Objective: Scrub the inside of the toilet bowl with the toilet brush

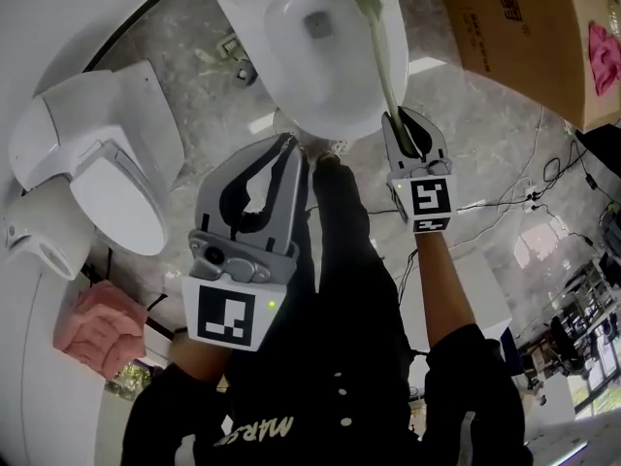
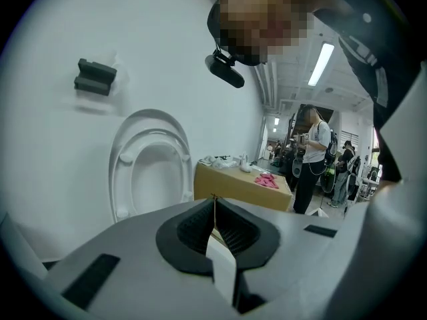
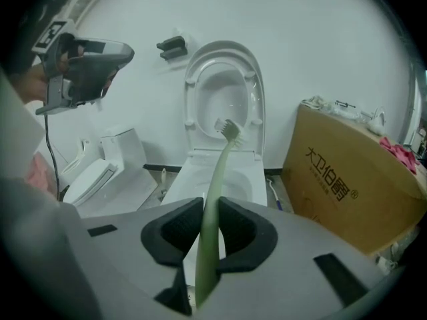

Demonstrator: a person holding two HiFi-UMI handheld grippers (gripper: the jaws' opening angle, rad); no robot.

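The white toilet bowl (image 1: 281,61) stands open below me, with its seat and lid (image 3: 223,92) raised against the wall. My right gripper (image 1: 405,119) is shut on the pale green handle of the toilet brush (image 1: 378,56). The brush runs forward from the jaws, and its bristled head (image 3: 229,131) is over the bowl near the rim. My left gripper (image 1: 291,146) is held up in the air left of the brush, jaws closed together, with nothing in them. In the left gripper view it (image 2: 214,205) points at the raised seat (image 2: 150,165).
A second white toilet (image 1: 97,163) stands to the left. A large cardboard box (image 1: 524,27) with a pink cloth (image 1: 604,51) on it stands right of the bowl. Cables (image 1: 553,183) lie on the floor at right. Pink fabric (image 1: 97,328) lies at lower left. A person (image 2: 310,159) stands far off.
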